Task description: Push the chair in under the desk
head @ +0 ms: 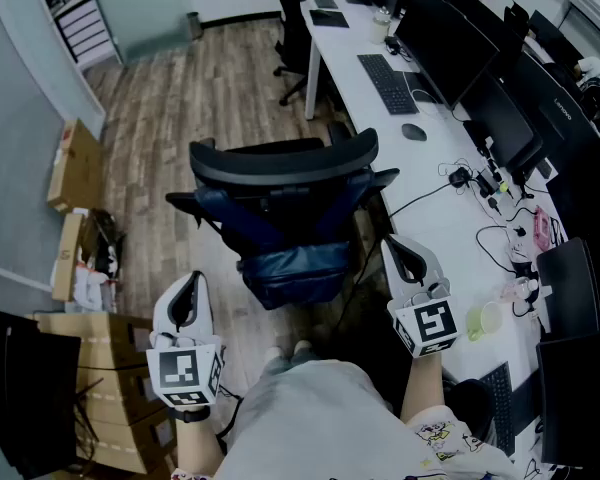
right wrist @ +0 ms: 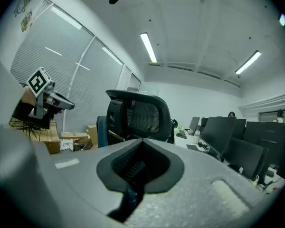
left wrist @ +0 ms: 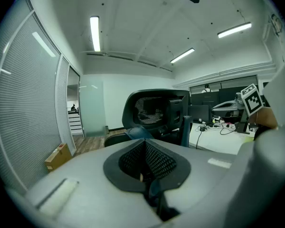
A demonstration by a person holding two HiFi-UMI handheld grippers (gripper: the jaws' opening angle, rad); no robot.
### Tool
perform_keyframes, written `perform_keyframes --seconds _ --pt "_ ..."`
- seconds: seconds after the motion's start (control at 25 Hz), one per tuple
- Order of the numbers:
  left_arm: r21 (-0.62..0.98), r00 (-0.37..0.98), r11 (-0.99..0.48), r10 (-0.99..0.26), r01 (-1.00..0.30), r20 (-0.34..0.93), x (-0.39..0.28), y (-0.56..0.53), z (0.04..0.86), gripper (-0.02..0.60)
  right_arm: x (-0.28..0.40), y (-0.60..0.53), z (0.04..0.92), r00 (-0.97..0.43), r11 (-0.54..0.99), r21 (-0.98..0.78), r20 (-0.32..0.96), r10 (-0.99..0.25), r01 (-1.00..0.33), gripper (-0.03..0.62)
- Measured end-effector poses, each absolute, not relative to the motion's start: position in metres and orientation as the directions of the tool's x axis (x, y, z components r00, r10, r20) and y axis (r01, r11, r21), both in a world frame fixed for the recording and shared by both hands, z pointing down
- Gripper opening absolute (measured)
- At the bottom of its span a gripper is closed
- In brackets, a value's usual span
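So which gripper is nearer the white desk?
Right. The right gripper hangs at the edge of the desk; the left gripper is on the other side of the chair.

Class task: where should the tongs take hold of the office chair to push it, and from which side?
I would take the chair by its backrest's curved top rim, coming from the person's side: it is wide, high and nearest. The left tongs and right tongs, shut, suit one end each.
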State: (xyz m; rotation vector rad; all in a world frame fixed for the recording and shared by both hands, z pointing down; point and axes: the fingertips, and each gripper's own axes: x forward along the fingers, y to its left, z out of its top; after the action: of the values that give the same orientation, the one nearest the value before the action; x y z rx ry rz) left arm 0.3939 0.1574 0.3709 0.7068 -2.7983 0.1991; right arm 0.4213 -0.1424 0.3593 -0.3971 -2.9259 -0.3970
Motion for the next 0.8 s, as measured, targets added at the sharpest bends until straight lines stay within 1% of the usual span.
perform_keyframes --seconds 0.2,0.52,0.64,0.68,0.72,0.8 --pt "-0.058 -0.857 0.877 -0.451 -0.478 0.250 0.393 0.156 0.371 0.017 0.425 -0.155 0.356 -0.961 0.940 0.224 0.164 0.223 0.257 0.002" --pt "-0.096 -0.876 0.885 -0.426 -0.456 0.228 0.393 0.157 0.371 0.017 0.424 -0.161 0.355 -0.956 0.923 0.255 0.146 0.256 0.287 0.002" --pt "-0.108 -0.879 0.886 -0.419 -0.451 0.229 0.392 0.156 0.373 0.044 0.419 -0.161 0.360 -0.951 0.912 0.282 0.170 0.258 0.298 0.003" --pt "-0.116 -0.880 0.886 -0.417 -0.450 0.226 0.390 0.157 0.374 0.051 0.418 -0.160 0.361 -0.949 0.908 0.291 0.177 0.260 0.303 0.011" --pt "-0.127 -0.882 0.885 -0.415 -0.449 0.223 0.389 0.158 0.374 0.054 0.416 -0.159 0.361 -0.948 0.904 0.298 0.183 0.262 0.307 0.036" --pt "-0.151 -0.884 0.881 -0.411 -0.448 0.224 0.385 0.161 0.376 0.060 0.414 -0.156 0.363 -0.946 0.900 0.306 0.188 0.264 0.312 0.048"
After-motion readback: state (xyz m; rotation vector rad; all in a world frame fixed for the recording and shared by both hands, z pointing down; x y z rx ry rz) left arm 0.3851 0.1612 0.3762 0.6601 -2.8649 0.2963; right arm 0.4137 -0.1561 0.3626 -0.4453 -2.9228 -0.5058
